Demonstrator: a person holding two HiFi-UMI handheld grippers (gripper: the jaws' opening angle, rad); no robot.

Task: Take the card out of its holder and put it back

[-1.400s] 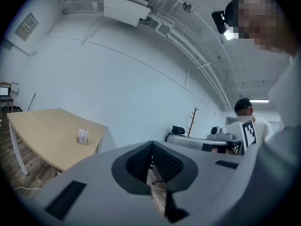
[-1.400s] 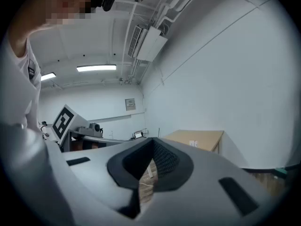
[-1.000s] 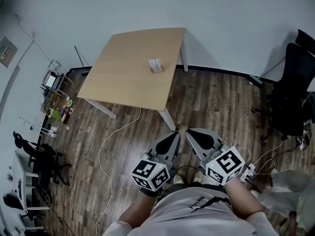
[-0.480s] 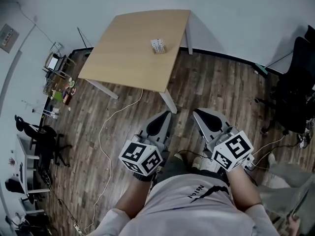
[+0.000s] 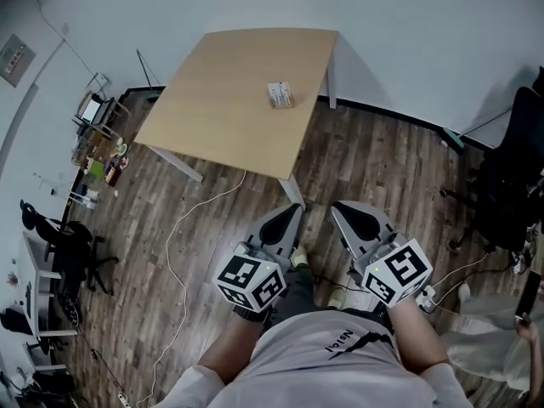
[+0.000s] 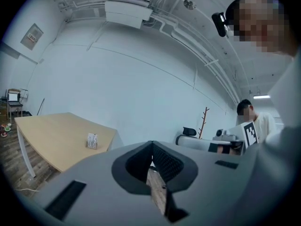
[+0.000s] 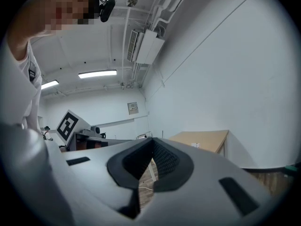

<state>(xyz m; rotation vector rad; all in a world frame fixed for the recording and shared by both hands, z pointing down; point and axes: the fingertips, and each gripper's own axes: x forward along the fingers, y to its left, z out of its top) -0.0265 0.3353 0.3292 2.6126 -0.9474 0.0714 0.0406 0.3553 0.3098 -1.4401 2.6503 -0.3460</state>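
The card holder [image 5: 279,94], a small stand with a white card upright in it, sits on the light wooden table [image 5: 221,117] toward its right side. It also shows small on the table in the left gripper view [image 6: 91,141] and tiny in the right gripper view [image 7: 196,145]. Both grippers are held close to the person's body, well short of the table and over the floor. My left gripper [image 5: 294,212] is shut, its jaws meeting at the tip with nothing between them [image 6: 152,143]. My right gripper [image 5: 337,207] is likewise shut and holds nothing [image 7: 153,140].
Dark wood floor lies between the person and the table, crossed by a white cable [image 5: 183,245]. A black office chair [image 5: 510,177] stands at the right, and desks and chairs [image 5: 59,245] line the left wall. Another person [image 6: 249,119] stands off to the side.
The head view has shifted, so the table and card holder sit slightly lower and further right. Both grippers stay shut near the body, now closer together.
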